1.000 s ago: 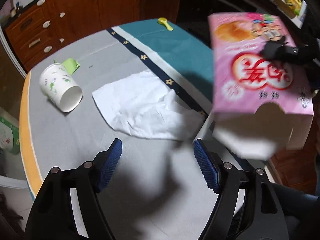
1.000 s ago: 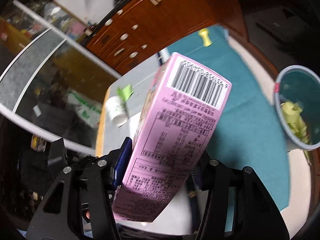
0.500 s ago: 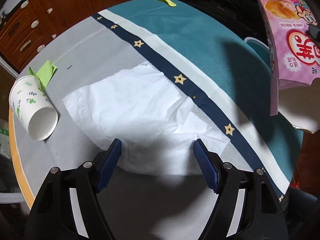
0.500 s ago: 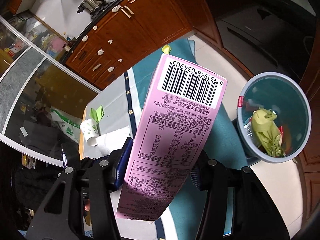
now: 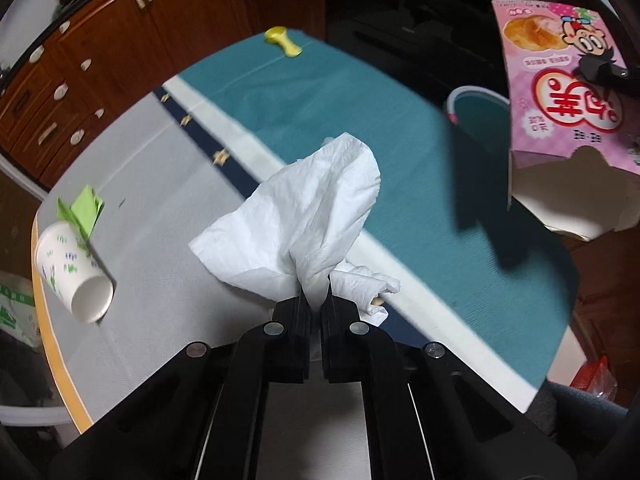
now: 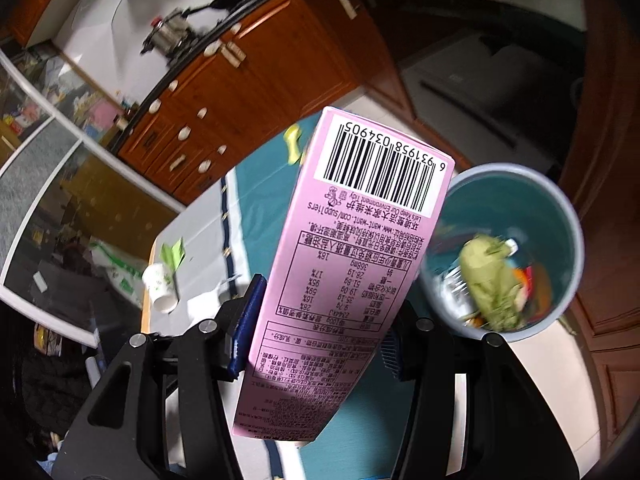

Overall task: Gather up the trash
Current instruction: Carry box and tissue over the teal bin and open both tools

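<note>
Over the surface (image 5: pixel 152 184), the left gripper (image 5: pixel 316 300) has just closed, fingers pinching a white tissue (image 5: pixel 308 216) bunched up off the cloth. Right gripper (image 6: pixel 316 344) clamps a pink box (image 6: pixel 340 280), fingers pressed on its sides, held just left of the bin (image 6: pixel 568 216) with trash inside. Paper cup (image 5: pixel 72 272) lies tipped at far left, touching a green scrap (image 5: pixel 82 206); yellow scoop (image 5: pixel 282 40) at the far edge.

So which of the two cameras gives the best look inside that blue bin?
The right wrist view. There the blue bin faces the camera with its mouth open, showing a green wad and other scraps inside. The left wrist view shows only part of its rim, the rest hidden behind the pink box.
</note>
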`<state>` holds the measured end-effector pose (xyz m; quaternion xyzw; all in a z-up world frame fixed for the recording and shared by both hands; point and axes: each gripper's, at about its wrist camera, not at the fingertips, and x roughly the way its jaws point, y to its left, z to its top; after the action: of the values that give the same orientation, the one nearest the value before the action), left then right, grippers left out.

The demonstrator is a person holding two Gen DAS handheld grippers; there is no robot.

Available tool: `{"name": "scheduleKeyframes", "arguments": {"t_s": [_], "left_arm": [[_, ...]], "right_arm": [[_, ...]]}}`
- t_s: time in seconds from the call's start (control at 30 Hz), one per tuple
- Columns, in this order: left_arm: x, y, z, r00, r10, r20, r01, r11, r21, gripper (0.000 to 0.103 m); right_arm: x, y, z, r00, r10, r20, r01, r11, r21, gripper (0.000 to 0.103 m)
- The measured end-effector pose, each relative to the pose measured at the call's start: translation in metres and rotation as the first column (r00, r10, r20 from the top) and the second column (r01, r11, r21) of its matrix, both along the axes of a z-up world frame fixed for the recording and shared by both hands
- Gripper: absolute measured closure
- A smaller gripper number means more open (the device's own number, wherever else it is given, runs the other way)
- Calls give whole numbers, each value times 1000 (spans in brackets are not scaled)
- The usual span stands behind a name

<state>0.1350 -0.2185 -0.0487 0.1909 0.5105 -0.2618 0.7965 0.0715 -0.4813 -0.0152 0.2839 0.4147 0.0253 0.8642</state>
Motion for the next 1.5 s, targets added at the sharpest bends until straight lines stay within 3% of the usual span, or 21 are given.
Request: {"name": "scheduleKeyframes", "arguments": {"t_s": [0.2, 0.4, 0.6, 0.83, 0.87, 0.9, 0.93, 0.97, 1.03, 1.1, 1.27, 1.5], "left_arm": [[-6, -68, 24, 993, -118, 9, 118, 993, -27, 99], [-12, -166, 31, 964, -267, -8, 266, 963, -52, 99], [-16, -255, 9, 926, -376, -49, 374, 927, -36, 99], [-5, -306, -35, 905, -406, -128, 411, 912, 6, 97], [-2, -309, -38, 902, -408, -141, 413, 911, 11, 95], [1, -314, -45, 901, -404, -159, 413, 911, 22, 92], [3, -317, -48, 903, -398, -163, 408, 912, 31, 77], [4, -317, -50, 906, -394, -156, 404, 914, 38, 53], [5, -314, -49, 915, -389, -106, 395, 917, 51, 36], [5, -311, -50, 915, -392, -96, 398, 915, 58, 34], [14, -301, -50, 921, -374, -108, 380, 924, 49, 28], [10, -286, -49, 924, -366, -110, 372, 927, 39, 28]], "right_arm": [[-22, -57, 7, 989, -141, 43, 144, 987, -68, 54], [-39, -112, 1, 955, -290, 67, 298, 929, -220, 54], [-34, -143, -32, 939, -343, 38, 339, 895, -289, 54], [-16, -149, -66, 951, -309, 4, 292, 895, -338, 52], [-13, -149, -70, 954, -298, -2, 280, 898, -339, 50], [-9, -148, -73, 957, -289, -12, 268, 903, -335, 40], [-6, -150, -78, 959, -283, -28, 259, 909, -327, 32], [-7, -150, -80, 958, -286, -32, 260, 909, -327, 25], [-6, -150, -81, 956, -293, -24, 269, 905, -330, 24], [-7, -152, -83, 954, -298, -32, 272, 907, -322, 17], [-3, -152, -90, 949, -308, -75, 276, 920, -278, 17], [-1, -145, -93, 945, -306, -115, 266, 924, -274, 13]]}}
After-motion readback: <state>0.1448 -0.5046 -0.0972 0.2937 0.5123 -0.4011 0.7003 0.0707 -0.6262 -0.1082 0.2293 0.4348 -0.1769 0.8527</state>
